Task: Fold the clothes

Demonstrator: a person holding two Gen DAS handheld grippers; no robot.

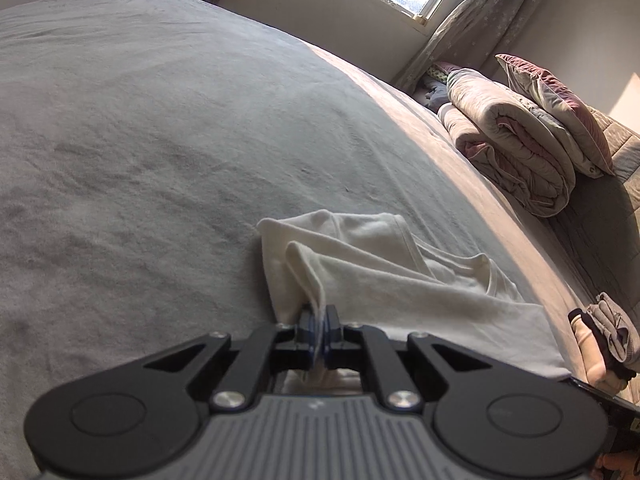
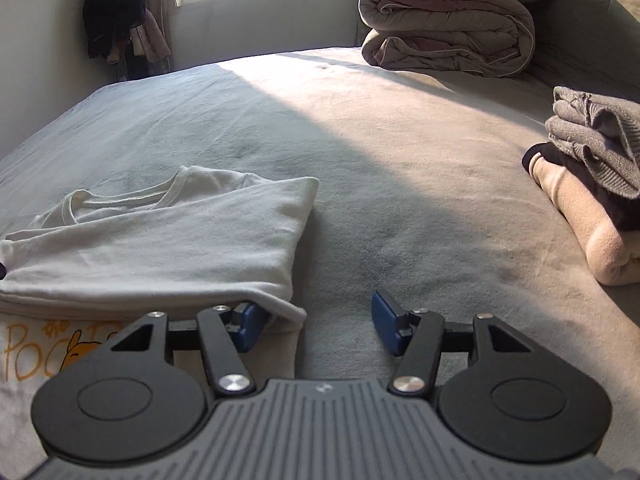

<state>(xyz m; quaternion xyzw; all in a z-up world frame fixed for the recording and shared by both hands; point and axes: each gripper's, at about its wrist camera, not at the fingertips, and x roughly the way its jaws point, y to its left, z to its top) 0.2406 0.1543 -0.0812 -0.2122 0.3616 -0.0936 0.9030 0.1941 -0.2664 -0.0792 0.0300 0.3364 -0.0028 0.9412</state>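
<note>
Left tool (image 1: 320, 322) nearest lens, blue pads pressed together, pinching bunched edge of white T-shirt (image 1: 384, 276). Shirt spreads ahead and right of it on grey bed (image 1: 160, 140). Right tool (image 2: 318, 322) spread, nothing gripped; left pad tucked under shirt's folded corner (image 2: 280, 308), right pad over bare bed. Folded clothes stack (image 2: 592, 184) far right of right tool; rolled duvet (image 2: 448, 20) beyond.

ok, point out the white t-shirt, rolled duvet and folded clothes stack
white t-shirt (image 2: 168, 240), right wrist view, flat folded body.
rolled duvet (image 2: 448, 24), right wrist view, outer roll.
folded clothes stack (image 2: 592, 136), right wrist view, grey top garment.
</note>
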